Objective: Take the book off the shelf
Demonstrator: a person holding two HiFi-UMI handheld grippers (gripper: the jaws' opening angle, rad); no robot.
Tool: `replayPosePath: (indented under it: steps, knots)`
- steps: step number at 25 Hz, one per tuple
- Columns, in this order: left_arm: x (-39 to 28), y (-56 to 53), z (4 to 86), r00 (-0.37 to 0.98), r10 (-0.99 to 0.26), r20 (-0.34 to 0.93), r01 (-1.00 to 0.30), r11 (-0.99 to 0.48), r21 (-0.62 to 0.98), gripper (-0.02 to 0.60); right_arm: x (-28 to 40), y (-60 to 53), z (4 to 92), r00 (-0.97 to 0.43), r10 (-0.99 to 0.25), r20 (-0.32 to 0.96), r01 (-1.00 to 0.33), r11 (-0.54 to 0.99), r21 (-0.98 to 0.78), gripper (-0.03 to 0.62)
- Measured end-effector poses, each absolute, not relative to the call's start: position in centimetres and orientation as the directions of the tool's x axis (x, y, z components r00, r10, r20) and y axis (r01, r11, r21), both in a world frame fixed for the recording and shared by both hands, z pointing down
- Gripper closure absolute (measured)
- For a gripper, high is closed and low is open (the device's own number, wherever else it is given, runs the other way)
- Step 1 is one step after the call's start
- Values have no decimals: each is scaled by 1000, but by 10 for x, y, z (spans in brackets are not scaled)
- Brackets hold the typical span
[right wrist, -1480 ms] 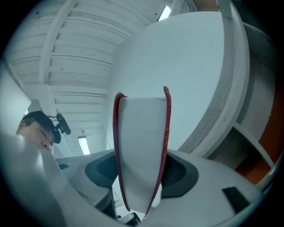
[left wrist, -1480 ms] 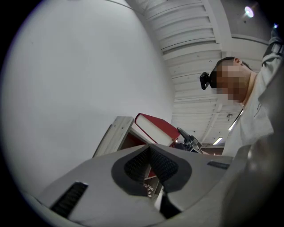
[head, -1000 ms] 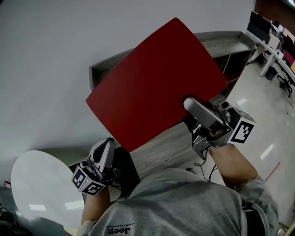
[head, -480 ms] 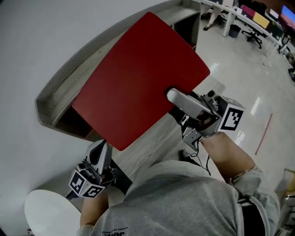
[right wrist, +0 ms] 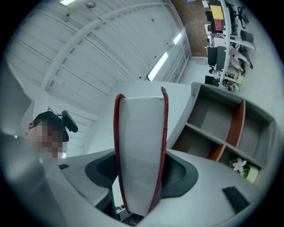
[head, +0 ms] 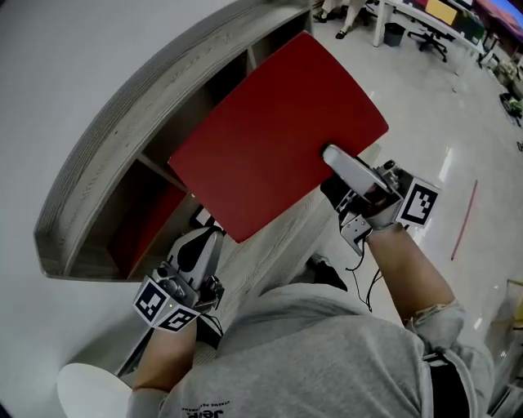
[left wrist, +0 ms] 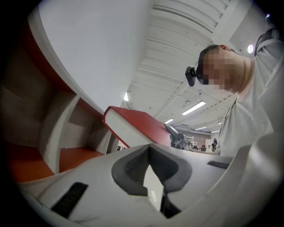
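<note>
In the head view a large red book [head: 270, 139] hangs in the air in front of the grey wooden shelf [head: 106, 155], tilted, with its cover toward me. My right gripper [head: 331, 159] is shut on its right edge. In the right gripper view the book's white page edge [right wrist: 140, 146] stands upright between the two dark pads [right wrist: 179, 175]. My left gripper [head: 206, 241] is below the book's lower corner, apart from it. Its pads [left wrist: 133, 166] meet at the tips with nothing between them, and the book [left wrist: 133, 131] shows beyond them.
The shelf has open compartments with orange-red panels [right wrist: 237, 124]; one holds a small white flower [right wrist: 240, 164]. A round white table [head: 90, 392] is at the lower left. Office desks and chairs [head: 425, 24] stand across the shiny floor at the upper right.
The book stays in the right gripper and has swung lower and to the right, clear of the shelf. The left gripper has moved up and to the right, closer under the book.
</note>
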State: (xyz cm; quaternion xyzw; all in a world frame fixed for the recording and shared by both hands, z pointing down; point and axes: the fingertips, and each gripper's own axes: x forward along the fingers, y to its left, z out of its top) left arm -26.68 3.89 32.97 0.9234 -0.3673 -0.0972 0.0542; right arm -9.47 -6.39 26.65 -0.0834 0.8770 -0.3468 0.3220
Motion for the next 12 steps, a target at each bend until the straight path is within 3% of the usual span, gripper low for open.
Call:
replayPosePath:
  steps: [5,12]
  knots:
    - [-121,-140,408,726,-681,-101,-660,-730,178,566,50,-241,354,-777,-409,-478,41,725,-687,330]
    - [-74,-207,422,751,-659,-40,-638,-741,209,566,91,-307,369,-767,-457,-450,7,696,-718,330]
